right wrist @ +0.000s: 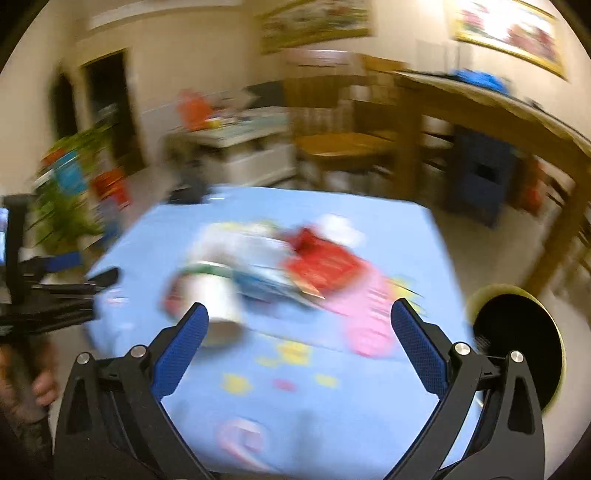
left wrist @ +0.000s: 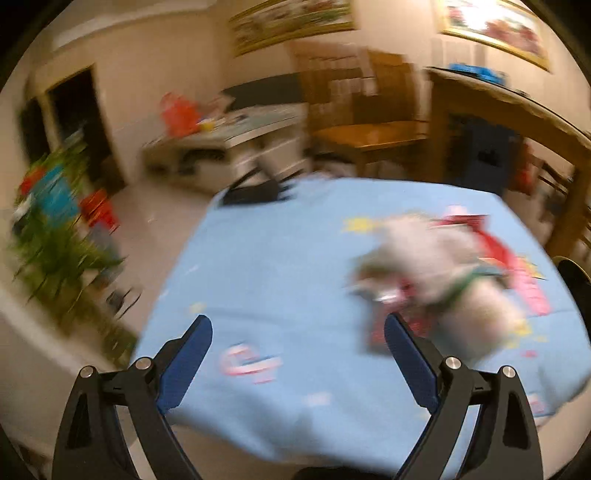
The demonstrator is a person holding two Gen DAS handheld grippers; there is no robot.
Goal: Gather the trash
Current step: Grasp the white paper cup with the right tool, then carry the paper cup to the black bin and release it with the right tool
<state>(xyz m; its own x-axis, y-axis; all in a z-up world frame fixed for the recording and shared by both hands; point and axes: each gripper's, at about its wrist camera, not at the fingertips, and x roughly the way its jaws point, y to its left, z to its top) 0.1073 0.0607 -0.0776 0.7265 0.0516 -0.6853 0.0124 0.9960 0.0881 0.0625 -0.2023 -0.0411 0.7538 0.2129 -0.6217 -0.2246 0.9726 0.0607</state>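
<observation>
While both tongs (left wrist: 298,330) (right wrist: 300,315) gape empty, black bin (right wrist: 517,354) clear only from right.

Matt blue cloth (right wrist: 388,229) over the table, textured blue pads (right wrist: 177,354), wooden chair (left wrist: 369,136) behind.

Nothing is reading clearly in either view; motion blur is smearing every surface. The red packet (right wrist: 321,267) and the pink wrapper (right wrist: 369,314) in the trash pile are showing rows of print, but no letter or number is coming through. The blue tablecloth (left wrist: 266,266) is carrying coloured cartoon prints, smeared past reading. The framed pictures (left wrist: 495,26) on the wall are giving no legible words either.
</observation>
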